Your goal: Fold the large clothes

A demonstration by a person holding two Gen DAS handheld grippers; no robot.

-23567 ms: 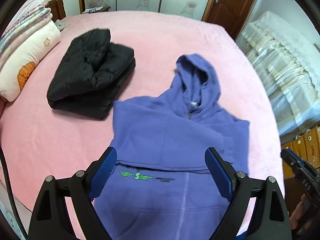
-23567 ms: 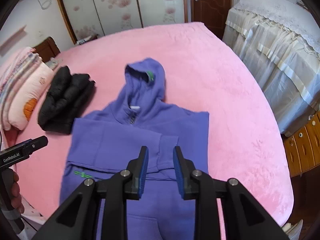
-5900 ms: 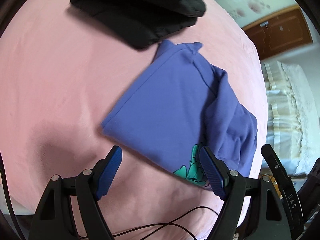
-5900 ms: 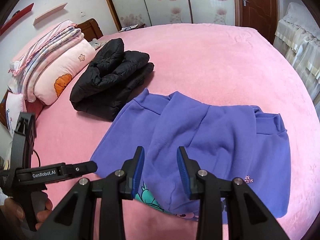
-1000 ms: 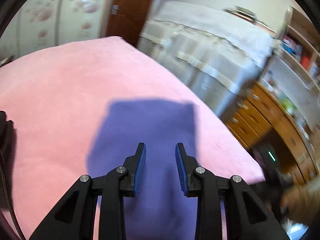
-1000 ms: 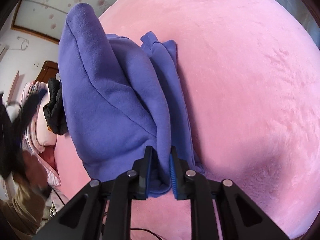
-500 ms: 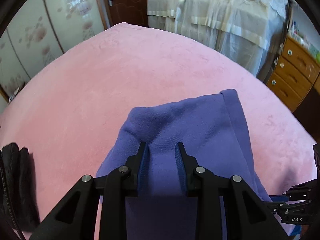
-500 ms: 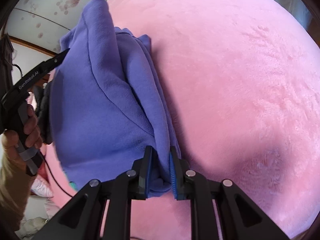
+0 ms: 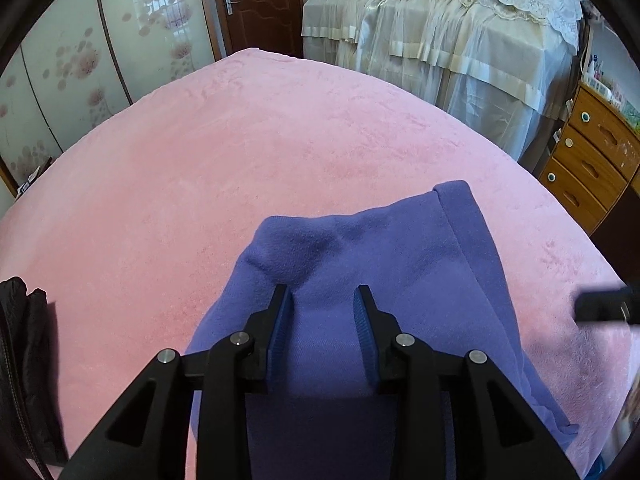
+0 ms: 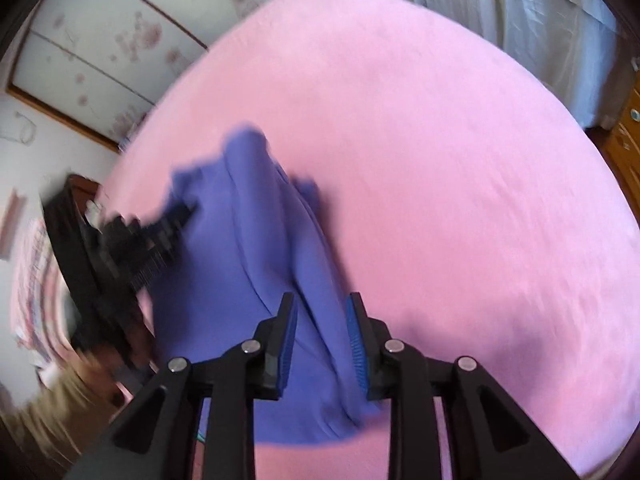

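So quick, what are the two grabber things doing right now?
Left hand-held gripper: jaws just opening, purple hoodie between them, no longer pinched.
Right hand-held gripper: jaws just opening, hoodie fold released but between them.

Left wrist view: fisheye camera behind the left gripper (image 9: 323, 300), tilted steeply down, close above the folded purple hoodie (image 9: 380, 264) on the pink bed (image 9: 240, 152); it faces the brown door (image 9: 260, 4) and the lace-draped furniture (image 9: 440, 32). Right wrist view: camera behind the right gripper (image 10: 320, 312), equally steep and close, blurred, facing the floral wardrobe panels (image 10: 120, 32). Both views share the hoodie and bed surface; each catches the other gripper at its edge.
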